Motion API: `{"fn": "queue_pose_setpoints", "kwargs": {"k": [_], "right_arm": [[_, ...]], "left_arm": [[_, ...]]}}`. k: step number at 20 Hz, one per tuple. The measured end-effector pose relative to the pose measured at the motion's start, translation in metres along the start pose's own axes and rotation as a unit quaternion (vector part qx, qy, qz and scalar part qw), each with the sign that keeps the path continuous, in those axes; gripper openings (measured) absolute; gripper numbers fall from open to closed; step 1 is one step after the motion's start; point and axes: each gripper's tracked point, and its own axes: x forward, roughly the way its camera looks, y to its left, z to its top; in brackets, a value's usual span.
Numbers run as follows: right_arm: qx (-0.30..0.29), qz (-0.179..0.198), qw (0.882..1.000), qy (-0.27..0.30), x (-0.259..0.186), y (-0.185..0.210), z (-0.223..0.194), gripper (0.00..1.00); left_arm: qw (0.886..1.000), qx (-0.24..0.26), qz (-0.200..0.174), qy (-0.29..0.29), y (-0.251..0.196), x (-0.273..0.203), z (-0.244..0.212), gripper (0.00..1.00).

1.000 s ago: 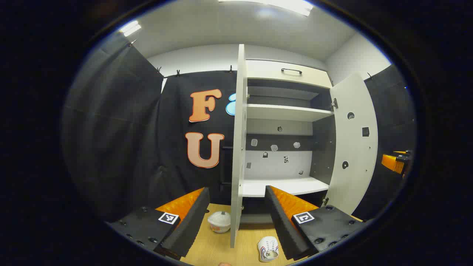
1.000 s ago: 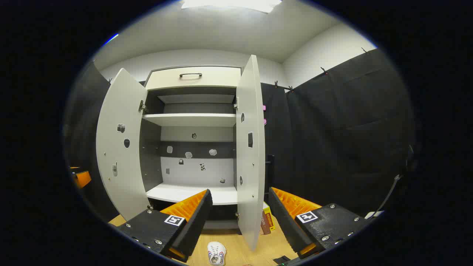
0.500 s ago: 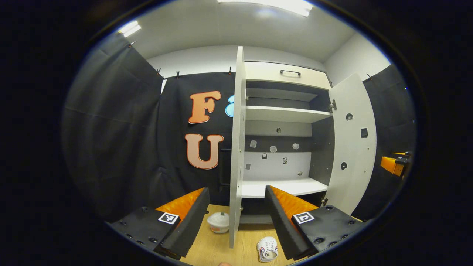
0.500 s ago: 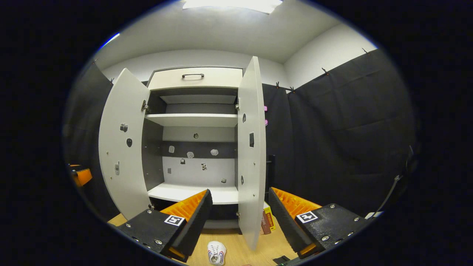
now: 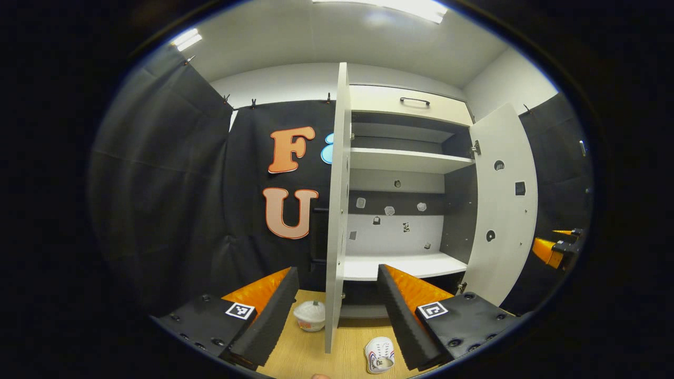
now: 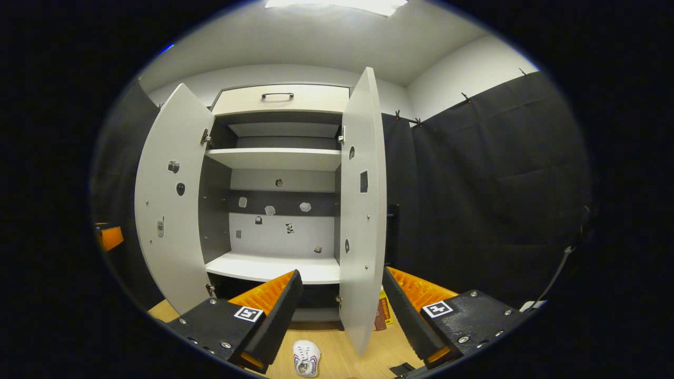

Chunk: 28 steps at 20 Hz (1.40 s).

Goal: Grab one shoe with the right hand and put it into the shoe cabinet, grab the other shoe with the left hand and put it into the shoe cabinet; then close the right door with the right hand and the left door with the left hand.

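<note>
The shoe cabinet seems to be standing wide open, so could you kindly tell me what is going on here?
A person holds a pair of tongs in each hand, facing the shoe cabinet, whose left door and right door both stand open. The left tongs and right tongs are open and empty. A white shoe lies on the wooden floor before the cabinet. No shoe sits on the visible shelves.

Staged recording booth, lab-type setup, not a real home. Black cloth (image 6: 489, 173) clipped up as walls, plain white wall + ceiling light panel (image 6: 337, 4) above. Household props: white shoe cabinet (image 6: 279, 158) w/ both doors open, small stickers on back panel and doors, wood-look tabletop (image 5: 305, 352), white shoe (image 6: 306, 358), lidded cup (image 5: 310, 315).
</note>
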Motion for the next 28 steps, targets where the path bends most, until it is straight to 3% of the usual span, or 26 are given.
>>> {"fn": "queue_pose_setpoints", "kwargs": {"k": [5, 11, 18, 25, 28], "right_arm": [[-0.001, 0.041, 0.997, 0.058, 0.02, 0.039, -0.079, 0.94], [-0.022, 0.058, 0.985, 0.158, 0.038, 0.06, -0.222, 0.94], [-0.024, 0.054, 0.955, 0.291, 0.043, 0.06, -0.371, 0.93], [-0.028, 0.057, 0.924, 0.378, 0.048, 0.063, -0.454, 0.62], [-0.018, 0.063, 0.909, 0.411, 0.049, 0.069, -0.476, 0.53]], "left_arm": [[1.0, 0.001, 0.004, -0.001, 0.001, 0.0, 0.0, 0.95], [1.0, 0.01, 0.023, 0.008, 0.007, 0.002, -0.006, 0.96], [0.997, 0.024, 0.07, 0.003, 0.042, -0.008, -0.003, 0.96], [0.995, 0.03, 0.09, 0.008, 0.055, -0.008, -0.007, 0.97], [0.995, 0.032, 0.094, 0.012, 0.06, -0.009, -0.011, 0.96]]}}
